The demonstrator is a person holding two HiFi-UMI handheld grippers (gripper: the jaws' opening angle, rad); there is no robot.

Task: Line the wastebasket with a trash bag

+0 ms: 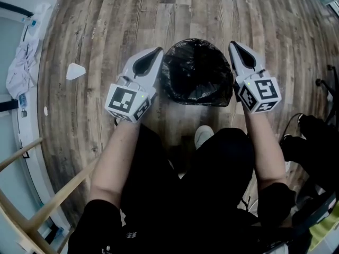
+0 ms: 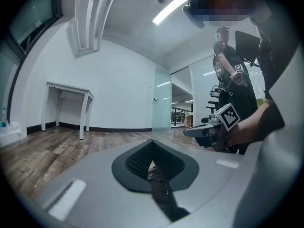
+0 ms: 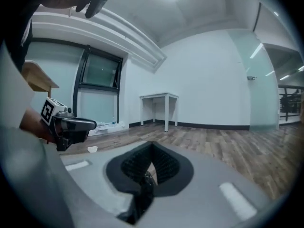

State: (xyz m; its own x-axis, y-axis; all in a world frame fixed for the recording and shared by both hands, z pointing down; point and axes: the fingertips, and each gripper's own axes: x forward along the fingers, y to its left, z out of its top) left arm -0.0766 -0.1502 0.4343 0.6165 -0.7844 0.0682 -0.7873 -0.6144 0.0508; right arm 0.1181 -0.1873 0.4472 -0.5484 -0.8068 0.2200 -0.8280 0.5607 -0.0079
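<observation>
Looks mostly done tbh: black trash bag (image 1: 197,70) is draped over the floor wastebasket (basically hidden under it). Bag film is pinched by left gripper (image 1: 155,53) and right gripper (image 1: 233,46) at opposite sides. Edges probably need to be tucked round the rim.

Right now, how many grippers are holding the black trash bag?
2. The left gripper is shut on the left edge of the trash bag, and the right gripper is shut on its right edge. No other gripper shows.

Between the ribbed matt-black pads (image 2: 137,159), the trash bag (image 1: 197,73) is thin, glossy, crinkled plastic. The fingers (image 2: 85,179) are smooth grey plastic; the floor (image 1: 106,15) below them is matt wood.
</observation>
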